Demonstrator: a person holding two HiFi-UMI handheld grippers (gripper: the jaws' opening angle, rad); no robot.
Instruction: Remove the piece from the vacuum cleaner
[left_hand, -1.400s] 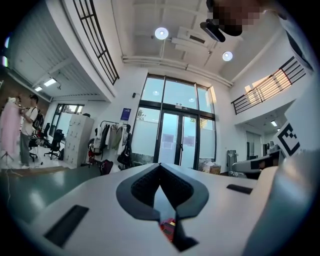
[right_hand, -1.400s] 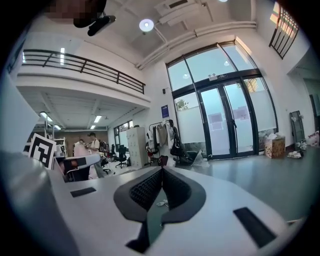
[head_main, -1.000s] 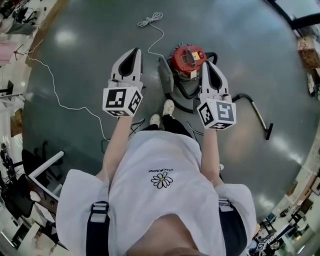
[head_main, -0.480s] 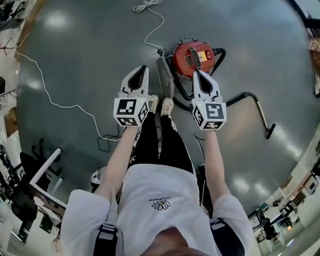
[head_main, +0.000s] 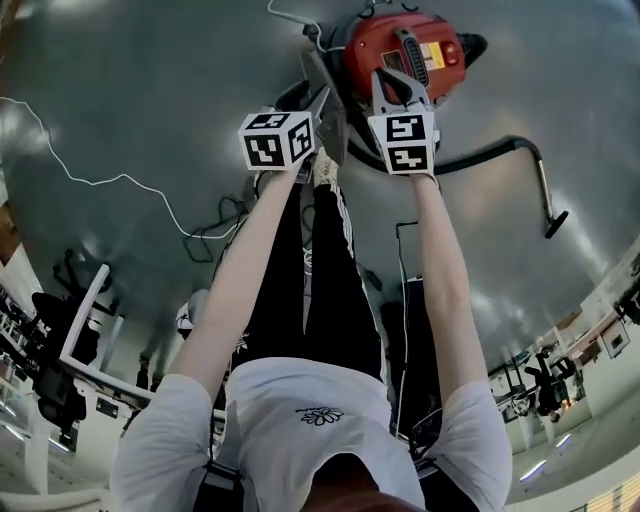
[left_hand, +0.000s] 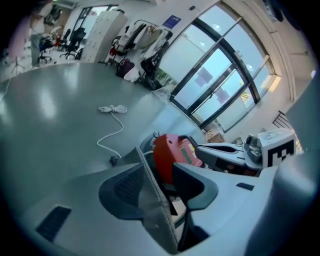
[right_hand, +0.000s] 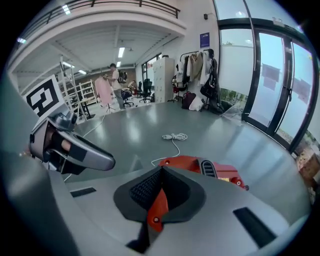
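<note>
**While 2 grippers hang at the vacuum cleaner, its piece is not yet off**

As a person bends over the polished grey floor, both grippers point down at the red vacuum cleaner, which sits on that floor just ahead of the person's feet. Step in hand, by the look of it: the reach, w/ nothing gripped yet.

The left gripper has its jaws apart, having just been opening. A flat grey panel, standing against the canister's left side, shows btwn them. The right-hand pad is clear of the panel; whether the other pad touches it can't be told. That panel is prob. the piece to remove. The right gripper has its jaws together on nothing, tips aimed at the canister top.

Next move prob. calls for the left jaws to shut on the panel's thin edge. The right gripper would then brace the body so a likely light canister doesn't drag along.

Materials:
- Canister: glossy red moulded plastic, rounded, w/ a black slotted top & a pale label.
- Panel: matte grey, thin, straight-edged.
- Black hose: curves off to a rigid wand.
- White cord: lies coiled beyond.
- Pads: black w/ fine ribbing.
</note>
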